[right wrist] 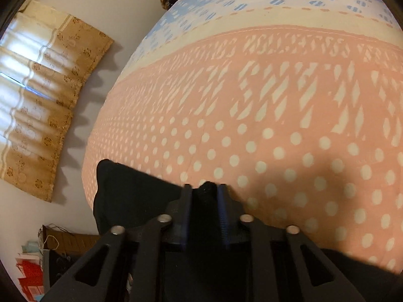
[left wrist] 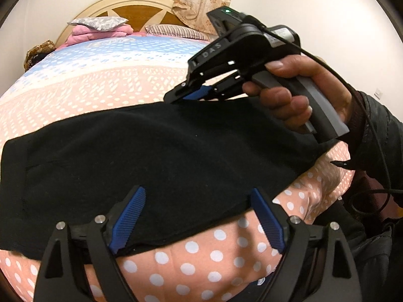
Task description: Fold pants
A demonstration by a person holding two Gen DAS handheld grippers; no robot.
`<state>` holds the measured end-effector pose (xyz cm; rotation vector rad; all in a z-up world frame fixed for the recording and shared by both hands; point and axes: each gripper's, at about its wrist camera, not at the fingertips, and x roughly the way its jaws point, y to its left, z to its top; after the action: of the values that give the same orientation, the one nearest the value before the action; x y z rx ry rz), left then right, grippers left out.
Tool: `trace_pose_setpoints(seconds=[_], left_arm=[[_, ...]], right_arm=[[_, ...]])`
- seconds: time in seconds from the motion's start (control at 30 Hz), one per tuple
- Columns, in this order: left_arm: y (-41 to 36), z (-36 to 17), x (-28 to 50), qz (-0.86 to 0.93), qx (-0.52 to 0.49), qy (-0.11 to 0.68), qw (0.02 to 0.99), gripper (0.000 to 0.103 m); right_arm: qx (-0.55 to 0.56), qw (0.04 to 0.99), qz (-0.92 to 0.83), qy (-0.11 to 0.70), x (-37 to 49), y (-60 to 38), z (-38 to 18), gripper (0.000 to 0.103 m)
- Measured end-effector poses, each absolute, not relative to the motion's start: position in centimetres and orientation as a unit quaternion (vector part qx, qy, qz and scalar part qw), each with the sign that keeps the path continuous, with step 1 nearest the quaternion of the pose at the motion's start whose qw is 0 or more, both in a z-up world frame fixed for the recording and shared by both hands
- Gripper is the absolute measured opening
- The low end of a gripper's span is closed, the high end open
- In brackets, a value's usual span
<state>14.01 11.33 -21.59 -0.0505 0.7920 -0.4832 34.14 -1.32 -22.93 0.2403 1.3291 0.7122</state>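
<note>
Matt black knit pants (left wrist: 141, 151) lie on a smooth printed cotton-like bedsheet (left wrist: 100, 80); the headboard (left wrist: 133, 5) looks like glossy wood.

pants (left wrist: 141, 151) plain black | my finger pads (left wrist: 131, 216) ribbed blue on black arms | bedsheet (left wrist: 201, 264) salmon pink with white dots near me, then white dashes, cream band, pale blue far off | curtain (right wrist: 50, 100) tan with brown flowers | far pillow (left wrist: 98, 22) grey speckled

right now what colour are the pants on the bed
Black pants, plain, no visible pattern; clearest in the left wrist view.
</note>
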Motion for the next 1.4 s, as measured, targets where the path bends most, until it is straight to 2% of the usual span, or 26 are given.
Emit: trace_pose_setpoints(seconds=[0.03,0.1,0.27,0.43,0.47,0.5,0.57,0.67,0.87,1.07,1.2,1.4], left_arm=[[11.4,-21.7,14.2,-0.233,-0.023,0.382,0.894,0.090],[11.0,-21.8,14.0,-0.234,-0.017,0.381,0.894,0.090],[10.7,-22.1,13.7,-0.238,-0.015,0.376,0.896,0.093],[10.2,-21.9,13.6,-0.227,0.003,0.377,0.898,0.093],[10.0,-21.6,13.6,-0.224,0.000,0.379,0.898,0.093],[10.0,-21.2,13.6,-0.222,-0.004,0.381,0.898,0.093],[10.2,-20.3,13.5,-0.214,-0.010,0.376,0.901,0.093],[10.1,-19.0,13.6,-0.192,-0.010,0.367,0.910,0.093],[9.0,-19.6,15.3,-0.131,0.008,0.398,0.908,0.093],[7.8,-21.7,16.7,-0.100,0.022,0.439,0.892,0.094],[7.2,-22.1,16.8,-0.091,0.042,0.444,0.891,0.098],[6.1,-19.9,16.0,-0.098,0.023,0.427,0.898,0.098]], right_arm=[[0.123,0.721,0.320,0.602,34.4,-1.6,-23.1,0.006],[0.154,0.721,0.316,0.597,34.9,-2.2,-23.1,0.004],[0.145,0.752,0.309,0.564,35.0,-2.7,-21.5,0.003],[0.121,0.742,0.315,0.579,35.4,-2.3,-23.4,0.005],[0.117,0.746,0.314,0.575,35.1,-2.7,-23.3,0.009],[0.113,0.752,0.311,0.570,34.7,-3.1,-22.9,0.025],[0.106,0.770,0.308,0.549,33.5,-4.6,-21.5,0.042],[0.085,0.792,0.309,0.519,31.4,-7.4,-19.2,0.042],[0.019,0.841,0.270,0.469,25.0,-14.0,-15.7,0.042],[-0.036,0.839,0.251,0.481,20.8,-17.0,-17.6,0.043],[-0.035,0.842,0.256,0.473,20.4,-18.3,-19.4,0.044],[0.019,0.865,0.257,0.431,18.6,-21.6,-16.5,0.044]])
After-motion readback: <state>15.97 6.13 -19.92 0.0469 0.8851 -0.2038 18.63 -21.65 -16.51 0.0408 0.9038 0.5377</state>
